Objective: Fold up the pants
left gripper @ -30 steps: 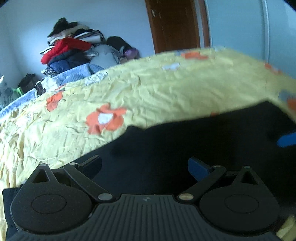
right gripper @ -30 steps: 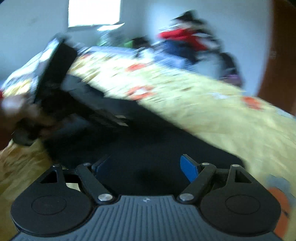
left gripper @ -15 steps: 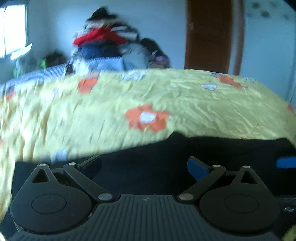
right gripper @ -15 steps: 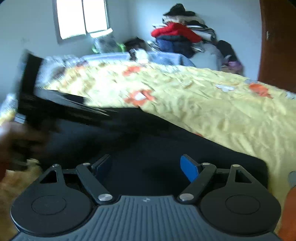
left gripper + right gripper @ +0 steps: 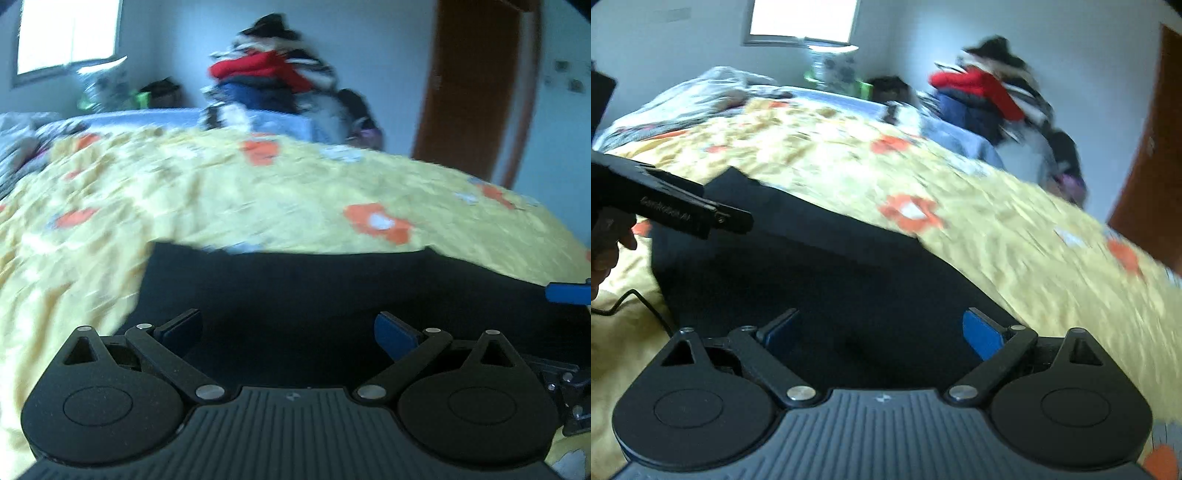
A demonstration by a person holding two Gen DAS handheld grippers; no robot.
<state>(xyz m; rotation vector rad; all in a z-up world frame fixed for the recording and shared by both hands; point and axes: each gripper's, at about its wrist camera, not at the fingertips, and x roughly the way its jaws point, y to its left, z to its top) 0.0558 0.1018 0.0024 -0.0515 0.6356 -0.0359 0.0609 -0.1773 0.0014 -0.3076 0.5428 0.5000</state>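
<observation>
Both jaw sets stand wide, empty: we record left gripper (image 5: 288, 328) and right gripper (image 5: 879, 328) over dark pants (image 5: 820, 273), lying flat near the bedspread's (image 5: 1015, 236) front edge.

We see the dark pants (image 5: 325, 291) as matt, smooth cloth lying on a crinkled yellow cotton-like bedsheet (image 5: 229, 199) printed with orange flowers. The left gripper (image 5: 288, 328) and right gripper (image 5: 882, 328) show matt black plastic with a ribbed housing, small shiny metal pins and blue, seemingly rubbery finger pads (image 5: 982, 332). Behind, a brown door (image 5: 476, 85) looks like varnished wood, though blur leaves us unsure, beside a heap of soft fabric clothes (image 5: 269, 74).
</observation>
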